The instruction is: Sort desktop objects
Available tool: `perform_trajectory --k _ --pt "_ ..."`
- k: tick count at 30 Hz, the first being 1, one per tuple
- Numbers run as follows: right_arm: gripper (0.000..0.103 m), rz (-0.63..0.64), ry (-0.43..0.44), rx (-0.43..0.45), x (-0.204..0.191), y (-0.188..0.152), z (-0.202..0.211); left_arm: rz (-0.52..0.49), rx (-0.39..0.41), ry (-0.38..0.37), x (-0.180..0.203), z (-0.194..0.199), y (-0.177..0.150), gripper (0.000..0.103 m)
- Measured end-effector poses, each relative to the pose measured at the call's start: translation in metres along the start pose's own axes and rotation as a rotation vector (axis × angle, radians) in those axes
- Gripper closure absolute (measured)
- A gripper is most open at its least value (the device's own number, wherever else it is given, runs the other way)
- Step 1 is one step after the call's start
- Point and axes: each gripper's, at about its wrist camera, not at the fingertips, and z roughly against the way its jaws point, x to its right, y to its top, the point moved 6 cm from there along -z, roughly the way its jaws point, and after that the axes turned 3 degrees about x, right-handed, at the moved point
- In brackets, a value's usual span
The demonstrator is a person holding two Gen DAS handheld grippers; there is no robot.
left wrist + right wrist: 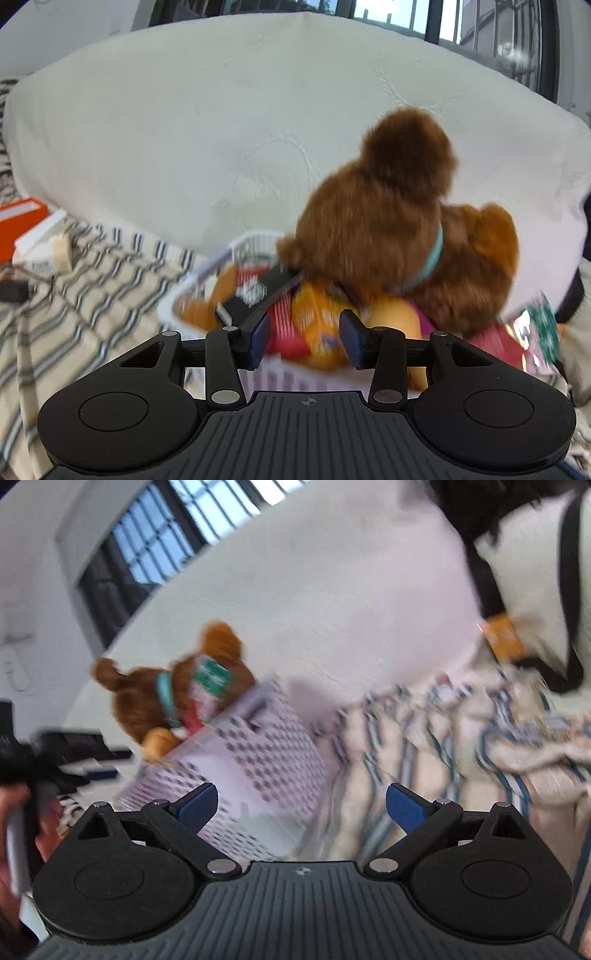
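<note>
A white perforated basket (207, 275) stands on the striped cloth, full of things: a brown plush bear (388, 206) with a teal collar on top, an orange snack bag (317, 321), a black box (258, 291) and a red and green packet (532, 336). My left gripper (303, 338) is open and empty just above the basket's near rim. In the right wrist view the basket (251, 764) and the bear (147, 698) lie ahead to the left. My right gripper (301, 806) is open wide and empty beside the basket.
A large white mattress (221, 122) lies behind the basket. An orange box (20, 225) and a small white carton (40, 251) sit at the far left on the striped cloth (85, 295). A black and white plush (524, 565) lies at the upper right.
</note>
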Motion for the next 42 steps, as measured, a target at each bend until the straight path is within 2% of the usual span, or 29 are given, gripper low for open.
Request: perform_trajectory --k 2,5,6,8,9,10,12,17,19,22,24,26,29,30,31,32,33,34,35,37,39,42 --pt "0.005 -0.034 0.033 0.003 -0.004 0.003 -0.003 -0.003 -0.017 0.019 0.000 -0.017 0.009 0.045" --pt "0.005 -0.009 0.056 0.008 -0.014 0.004 -0.005 -0.012 -0.069 0.041 -0.001 -0.048 0.010 0.046" --pt "0.004 0.001 0.062 0.012 -0.016 0.004 -0.005 -0.006 -0.083 0.060 -0.005 -0.052 0.008 0.048" --pt "0.001 0.009 0.057 0.001 -0.017 0.001 -0.005 0.004 -0.062 0.033 -0.010 -0.045 0.004 0.047" --pt "0.001 0.004 0.058 -0.010 -0.015 0.001 -0.004 0.000 -0.061 0.016 -0.013 -0.039 0.001 0.042" --pt "0.001 -0.005 0.065 -0.013 -0.015 0.000 -0.003 -0.004 -0.058 0.012 -0.017 -0.029 -0.005 0.028" --pt "0.001 -0.019 0.074 0.002 -0.013 0.001 0.003 -0.011 -0.021 0.022 -0.031 -0.007 -0.019 0.009" --pt "0.001 -0.048 0.092 -0.007 -0.014 0.000 0.003 -0.053 -0.022 0.041 -0.069 0.016 -0.055 0.006" --pt "0.001 -0.053 0.097 -0.020 -0.015 -0.003 0.002 -0.023 -0.086 0.048 -0.082 0.009 -0.068 0.002" --pt "0.001 -0.041 0.102 -0.032 -0.017 -0.006 0.002 0.011 -0.235 0.043 -0.096 -0.021 -0.092 0.003" --pt "0.001 -0.034 0.108 -0.039 -0.018 -0.008 0.002 -0.002 -0.300 0.113 -0.102 -0.035 -0.104 0.003" --pt "0.001 -0.032 0.110 -0.051 -0.018 -0.010 0.001 -0.025 -0.350 0.105 -0.099 -0.053 -0.116 0.004" --pt "0.001 -0.038 0.102 -0.062 -0.015 -0.012 -0.002 0.010 -0.362 0.102 -0.097 -0.065 -0.124 0.012" --pt "0.001 -0.043 0.100 -0.066 -0.014 -0.012 -0.002 0.039 -0.381 0.080 -0.095 -0.066 -0.126 0.028" --pt "0.001 -0.047 0.099 -0.068 -0.013 -0.012 -0.003 0.070 -0.398 0.048 -0.094 -0.064 -0.127 0.050" --pt "0.001 -0.053 0.096 -0.069 -0.011 -0.011 -0.003 0.052 -0.398 0.064 -0.091 -0.061 -0.126 0.070" --pt "0.001 -0.060 0.094 -0.069 -0.010 -0.011 -0.003 0.009 -0.395 0.089 -0.089 -0.057 -0.126 0.074" --pt "0.001 -0.067 0.094 -0.068 -0.009 -0.010 -0.002 0.002 -0.386 0.068 -0.088 -0.053 -0.125 0.074" --pt "0.001 -0.074 0.094 -0.068 -0.008 -0.010 -0.002 0.013 -0.390 0.047 -0.088 -0.048 -0.125 0.075" --pt "0.001 -0.085 0.093 -0.060 -0.007 -0.009 -0.001 0.042 -0.368 0.064 -0.094 -0.034 -0.120 0.075" --pt "0.001 -0.087 0.086 -0.057 -0.007 -0.009 -0.001 0.061 -0.313 0.072 -0.100 -0.018 -0.103 0.075" --pt "0.001 -0.099 0.077 -0.064 -0.005 -0.010 -0.001 0.006 -0.208 0.091 -0.098 0.012 -0.064 0.074"
